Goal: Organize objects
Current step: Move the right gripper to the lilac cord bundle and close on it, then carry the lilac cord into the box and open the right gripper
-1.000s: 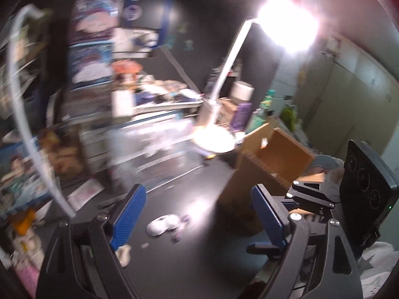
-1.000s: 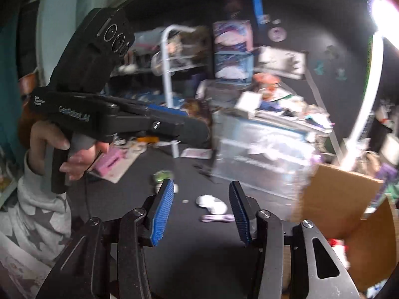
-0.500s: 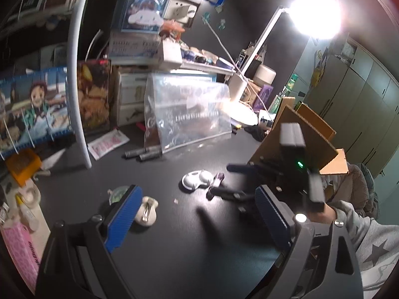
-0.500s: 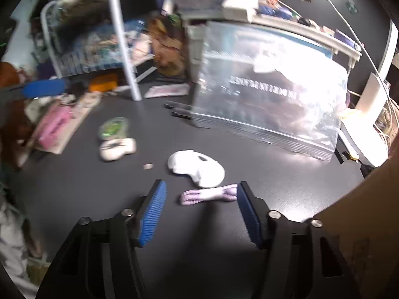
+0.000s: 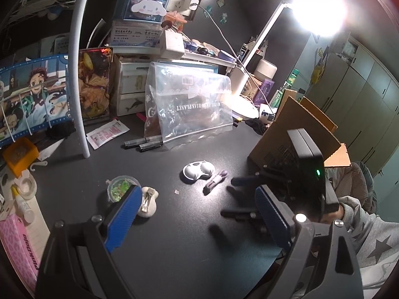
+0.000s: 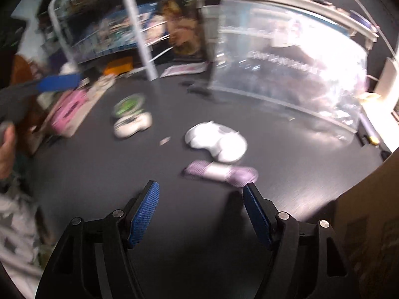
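Observation:
On the black desk lie a white two-cup case [image 5: 198, 170] [image 6: 216, 140], a purple and white strip [image 5: 215, 181] [image 6: 220, 172], a cream pad with hair clips [image 5: 148, 201] [image 6: 132, 125] and a round green-filled tub [image 5: 122, 189] [image 6: 128, 104]. My right gripper [image 6: 200, 198] is open and empty, just short of the purple strip; it also shows in the left wrist view [image 5: 233, 196]. My left gripper [image 5: 194, 214] is open and empty, above the desk near the cream pad.
A clear zip bag [image 5: 187, 107] stands at the back with two markers [image 5: 143, 144] in front. An open cardboard box [image 5: 299, 134] is on the right. A white pole [image 5: 77, 74], a pink case [image 5: 17, 244], tape and shelves crowd the left. A lamp [image 5: 316, 10] glares.
Both grippers have swung down from facing the room to the desk. The right gripper has moved closer to the purple strip and white case. Both stay open.

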Motion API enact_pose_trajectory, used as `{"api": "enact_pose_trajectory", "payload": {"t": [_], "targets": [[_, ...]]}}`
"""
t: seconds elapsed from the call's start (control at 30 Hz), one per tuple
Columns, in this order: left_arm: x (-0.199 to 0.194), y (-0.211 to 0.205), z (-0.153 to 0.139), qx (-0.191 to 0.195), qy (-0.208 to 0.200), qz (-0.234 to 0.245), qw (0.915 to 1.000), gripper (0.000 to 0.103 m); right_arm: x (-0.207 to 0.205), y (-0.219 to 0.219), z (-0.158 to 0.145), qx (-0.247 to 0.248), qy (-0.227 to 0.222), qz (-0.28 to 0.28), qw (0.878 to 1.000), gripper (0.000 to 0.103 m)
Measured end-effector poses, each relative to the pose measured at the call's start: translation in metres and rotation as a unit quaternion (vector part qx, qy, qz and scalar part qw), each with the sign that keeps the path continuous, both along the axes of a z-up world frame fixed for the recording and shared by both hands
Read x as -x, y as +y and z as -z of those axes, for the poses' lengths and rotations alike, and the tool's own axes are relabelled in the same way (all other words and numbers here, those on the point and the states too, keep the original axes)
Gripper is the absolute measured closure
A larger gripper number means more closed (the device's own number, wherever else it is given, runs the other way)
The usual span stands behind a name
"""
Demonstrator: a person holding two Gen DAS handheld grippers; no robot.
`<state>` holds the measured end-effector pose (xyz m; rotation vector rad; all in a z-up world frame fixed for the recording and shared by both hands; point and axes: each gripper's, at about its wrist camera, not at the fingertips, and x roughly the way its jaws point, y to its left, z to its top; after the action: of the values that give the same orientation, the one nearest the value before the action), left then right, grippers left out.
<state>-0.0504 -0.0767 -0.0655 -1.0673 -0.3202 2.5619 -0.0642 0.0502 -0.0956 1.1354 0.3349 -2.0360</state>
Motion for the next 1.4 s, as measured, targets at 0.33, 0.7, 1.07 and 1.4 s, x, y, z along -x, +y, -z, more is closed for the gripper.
{"api": "enact_pose_trajectory", "payload": {"t": [0.33, 0.7, 1.07, 1.4], "targets": [[0.003, 0.008, -0.005, -0.001, -0.001, 0.005, 1.0, 0.012, 0.016, -0.002, -0.004, -0.016, 0.067, 0.016, 0.997, 0.037], [-0.001, 0.013, -0.01, -0.008, 0.003, 0.023, 0.9997, 0.012, -0.016, -0.012, -0.001, -0.014, 0.059, -0.043, 0.997, 0.053], [0.001, 0.013, 0.004, -0.016, -0.024, 0.024, 0.9993, 0.012, -0.017, -0.013, 0.0, -0.039, 0.091, -0.047, 0.994, 0.093], [-0.003, 0.038, -0.016, -0.05, 0.001, 0.068, 0.9964, 0.04, -0.061, 0.004, -0.076, 0.045, 0.151, -0.081, 0.984, 0.093]]}}
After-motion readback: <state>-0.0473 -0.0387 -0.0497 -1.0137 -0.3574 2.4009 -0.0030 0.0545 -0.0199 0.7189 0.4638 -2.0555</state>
